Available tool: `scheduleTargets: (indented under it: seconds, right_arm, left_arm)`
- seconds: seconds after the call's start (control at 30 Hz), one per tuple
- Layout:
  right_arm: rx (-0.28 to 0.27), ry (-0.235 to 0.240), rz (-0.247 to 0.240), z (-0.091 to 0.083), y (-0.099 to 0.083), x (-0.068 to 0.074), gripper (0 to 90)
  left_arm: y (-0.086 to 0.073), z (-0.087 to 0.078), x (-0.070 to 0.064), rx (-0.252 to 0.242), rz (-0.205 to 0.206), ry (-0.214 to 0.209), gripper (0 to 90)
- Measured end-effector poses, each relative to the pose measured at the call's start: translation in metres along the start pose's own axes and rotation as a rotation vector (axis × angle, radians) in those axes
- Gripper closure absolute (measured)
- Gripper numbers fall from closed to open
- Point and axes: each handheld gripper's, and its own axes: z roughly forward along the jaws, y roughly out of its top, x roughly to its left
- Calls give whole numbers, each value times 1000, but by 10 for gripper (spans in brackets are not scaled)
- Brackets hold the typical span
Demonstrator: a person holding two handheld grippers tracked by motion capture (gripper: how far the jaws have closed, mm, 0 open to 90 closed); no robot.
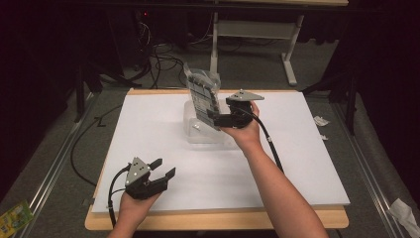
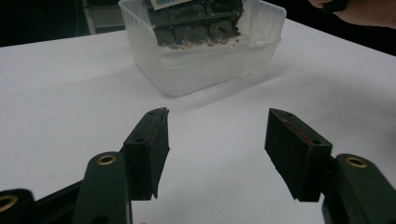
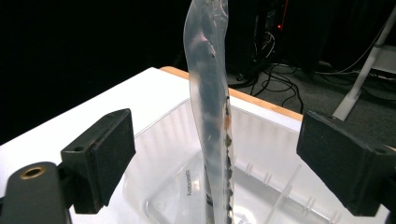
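A clear plastic container stands mid-table on the white board. A clear bag with dark squares inside stands upright in it, leaning back. My right gripper is at the bag's lower right. In the right gripper view the bag shows edge-on between that gripper's wide open jaws, touching neither, above the container. My left gripper rests open near the board's front left, empty. From the left gripper view the container and bag lie ahead.
The board lies on a wooden tabletop. Cables and a white desk frame are on the floor behind. A green packet lies on the floor at left, paper scraps at right.
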Motion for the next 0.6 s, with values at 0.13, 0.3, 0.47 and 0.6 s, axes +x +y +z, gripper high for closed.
scheduleTargets:
  seconds: [0.13, 0.3, 0.47, 0.6]
  right_arm:
    - [1, -4, 0, -6, 0, 0, 114]
    - [-9, 8, 2, -16, -3, -1, 108]
    - [-11, 5, 0, -36, -5, -3, 100]
    - [-20, 4, -2, -52, -9, -5, 102]
  left_arm:
    - [0, 0, 1, 4, -2, 12, 388]
    - [1, -1, 3, 5, -5, 23, 353]
    - [1, -1, 3, 7, 3, 30, 312]
    - [0, -1, 3, 15, 15, 38, 300]
